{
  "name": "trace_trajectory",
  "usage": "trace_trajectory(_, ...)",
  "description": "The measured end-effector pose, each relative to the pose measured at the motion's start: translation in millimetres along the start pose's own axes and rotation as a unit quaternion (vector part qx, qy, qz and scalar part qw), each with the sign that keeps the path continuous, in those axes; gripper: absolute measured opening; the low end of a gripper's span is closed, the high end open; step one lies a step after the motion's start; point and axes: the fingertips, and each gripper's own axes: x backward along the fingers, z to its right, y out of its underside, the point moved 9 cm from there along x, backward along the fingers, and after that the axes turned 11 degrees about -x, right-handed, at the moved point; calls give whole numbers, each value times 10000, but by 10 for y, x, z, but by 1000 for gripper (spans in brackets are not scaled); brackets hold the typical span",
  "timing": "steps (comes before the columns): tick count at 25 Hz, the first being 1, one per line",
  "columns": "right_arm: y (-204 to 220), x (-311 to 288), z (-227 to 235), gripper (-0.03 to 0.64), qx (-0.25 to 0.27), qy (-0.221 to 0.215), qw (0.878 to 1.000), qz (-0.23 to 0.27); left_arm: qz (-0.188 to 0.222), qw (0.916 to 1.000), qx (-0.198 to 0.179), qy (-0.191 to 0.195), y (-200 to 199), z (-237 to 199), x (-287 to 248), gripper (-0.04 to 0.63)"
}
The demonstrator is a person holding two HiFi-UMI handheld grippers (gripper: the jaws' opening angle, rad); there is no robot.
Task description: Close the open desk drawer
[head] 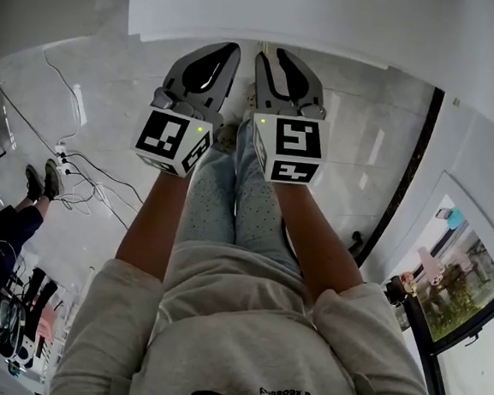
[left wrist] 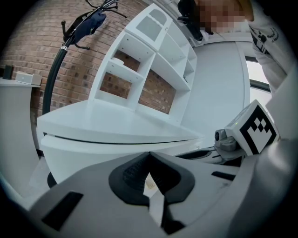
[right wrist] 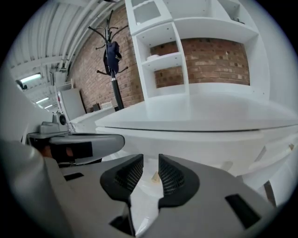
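Note:
The white desk [head: 331, 23] fills the top of the head view, and both grippers hover side by side just before its front edge. My left gripper [head: 225, 54] is shut, its pads meeting at the tips with nothing between them [left wrist: 149, 154]. My right gripper [head: 272, 61] is open by a narrow gap and holds nothing [right wrist: 150, 160]. In both gripper views the drawer front [right wrist: 200, 139] shows as a white band under the desktop, with only a thin dark seam [left wrist: 116, 139] above it. Neither gripper touches it. A handle is not visible.
A white shelf unit [right wrist: 200, 42] stands on the desk against a brick wall. A coat stand [right wrist: 111, 56] rises to the left of it. Cables [head: 85, 182] trail over the grey floor at the left, near another person's legs [head: 8, 223]. A glass door [head: 462, 289] is at the right.

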Motion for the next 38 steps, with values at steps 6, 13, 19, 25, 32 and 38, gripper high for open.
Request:
trace_trajectory(6,-327,382,-77,93,20,58,9993,363,243,9994,-187,129,-462,185,166,18)
trace_trajectory(13,-664,1061,-178,49,-6,101,9973,730,458,9983,-310,178,-1029,556,483,18)
trace_trajectory(19,-905,1487,-432,37,1,15,9953,971,558,9977,-373,46,-1374,714,874,18)
trace_trajectory(25,-1018,1959,-686,31,-61,-191,9936,1108,713,9965,-411,-140,-1686,897,1340,18)
trace_trajectory(32,-1036,2579,-954,31,-82,-287,9914,1275,834,9954,-439,-170,-1957,1228,1876,17)
trace_trajectory(38,-1048,3144,-1210,31,116,-282,9871,1569,895,9944,-545,-117,-2129,1508,2347,18)
